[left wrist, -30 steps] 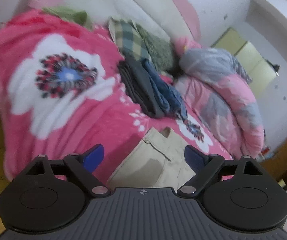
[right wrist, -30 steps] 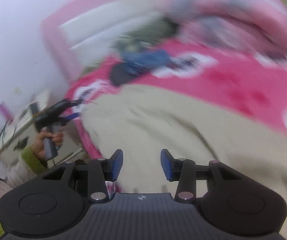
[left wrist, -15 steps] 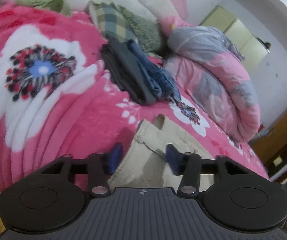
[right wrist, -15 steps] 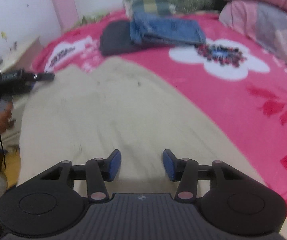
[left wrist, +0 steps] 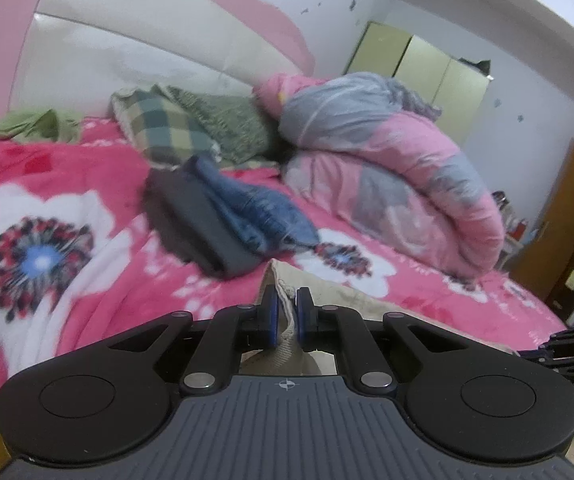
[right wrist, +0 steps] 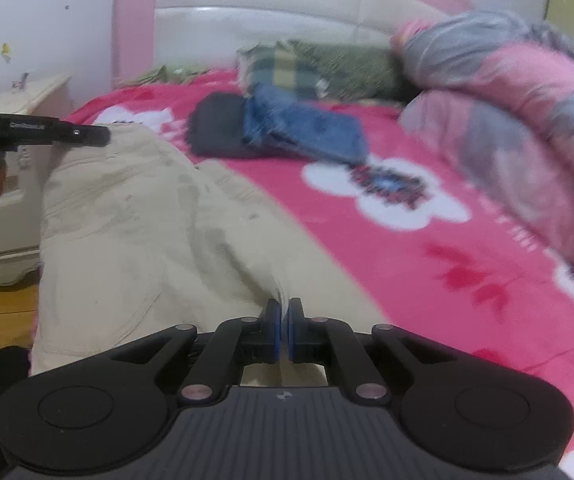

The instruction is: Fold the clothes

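Beige trousers (right wrist: 135, 216) lie spread on the pink flowered bedspread (right wrist: 427, 240). My right gripper (right wrist: 285, 312) is shut on a pinch of their cloth at the near edge. My left gripper (left wrist: 286, 304) is shut on another edge of the beige trousers (left wrist: 351, 300), and it shows at the left of the right wrist view (right wrist: 87, 136). The cloth rises in a fold between each pair of blue pads.
Folded dark grey (left wrist: 195, 224) and blue denim (left wrist: 255, 212) garments lie mid-bed. Checked and green pillows (left wrist: 175, 132) sit by the headboard. A rolled pink-grey quilt (left wrist: 399, 184) fills the right side. A white nightstand (right wrist: 19, 184) and wood floor are left of the bed.
Both grippers have closed from open onto the beige trousers. Both views have tilted up toward the headboard.
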A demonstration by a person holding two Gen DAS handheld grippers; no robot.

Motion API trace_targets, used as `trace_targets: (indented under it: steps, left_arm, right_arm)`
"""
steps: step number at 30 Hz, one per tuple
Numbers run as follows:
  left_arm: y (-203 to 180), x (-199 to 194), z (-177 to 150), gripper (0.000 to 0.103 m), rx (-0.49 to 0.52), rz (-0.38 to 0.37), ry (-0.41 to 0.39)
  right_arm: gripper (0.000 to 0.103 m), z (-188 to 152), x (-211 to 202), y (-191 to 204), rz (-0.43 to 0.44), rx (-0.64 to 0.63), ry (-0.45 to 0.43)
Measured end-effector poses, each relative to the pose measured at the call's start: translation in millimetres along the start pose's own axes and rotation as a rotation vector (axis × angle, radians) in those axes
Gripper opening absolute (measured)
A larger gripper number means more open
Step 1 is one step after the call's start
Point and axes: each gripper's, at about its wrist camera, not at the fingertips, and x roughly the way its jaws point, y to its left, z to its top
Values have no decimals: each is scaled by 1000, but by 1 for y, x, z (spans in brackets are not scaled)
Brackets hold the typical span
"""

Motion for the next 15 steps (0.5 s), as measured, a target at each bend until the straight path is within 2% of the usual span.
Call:
trace_targets:
  steps: [4,8,10,15]
  left_arm:
    - [-6,31,7,7,8,8,43]
    - [-5,72,0,7,13,48,126]
    - [-3,79,-2,6,2,52,130]
    - [-2,90,-4,7,18,66,149]
  right_arm:
    - [3,10,-2,-22,-59,20,-7]
    - [3,6,25,-35,-92,18,38]
    - [3,3,40,-41,-100,23,65]
    - [3,4,52,-50,-107,27,69]
